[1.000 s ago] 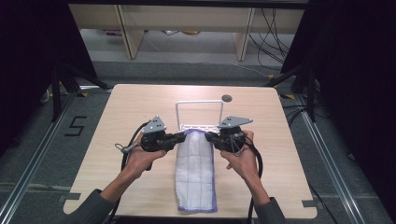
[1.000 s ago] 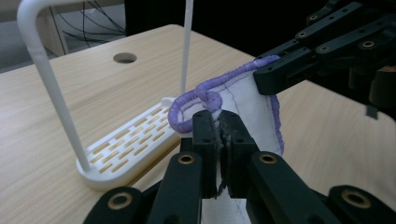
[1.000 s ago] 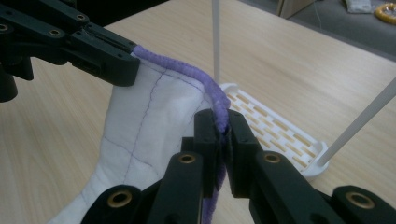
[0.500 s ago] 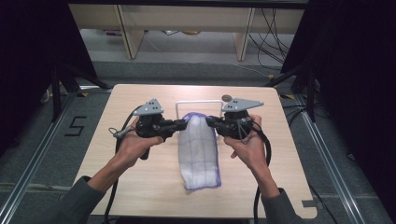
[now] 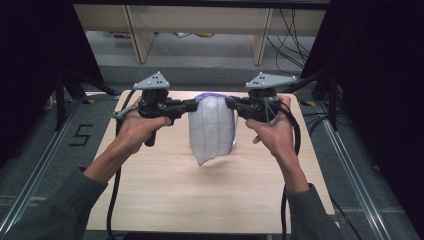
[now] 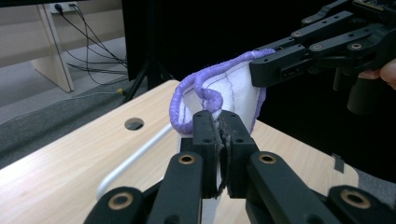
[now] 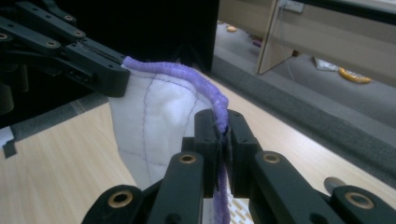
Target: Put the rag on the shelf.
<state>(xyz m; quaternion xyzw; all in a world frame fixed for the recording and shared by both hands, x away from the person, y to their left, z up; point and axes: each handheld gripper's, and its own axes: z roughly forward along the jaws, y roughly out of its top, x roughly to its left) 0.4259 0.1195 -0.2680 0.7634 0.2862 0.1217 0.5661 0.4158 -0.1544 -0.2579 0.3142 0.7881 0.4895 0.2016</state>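
Right now you hold a white cloth with a purple edge up above the wooden bench, one top corner in each tool. Your left tool has its jaws pressed together on the purple hem at the cloth's left corner; the left gripper view shows the hem pinched between them. Your right tool is clamped the same way on the opposite corner, with the purple hem running down between its jaws in the right gripper view. Between the two tools the top edge arches, and the cloth hangs freely, its lower end curling above the bench without clearly touching it. Behind the cloth a white wire frame lies on the bench, near a round hole in the benchtop.
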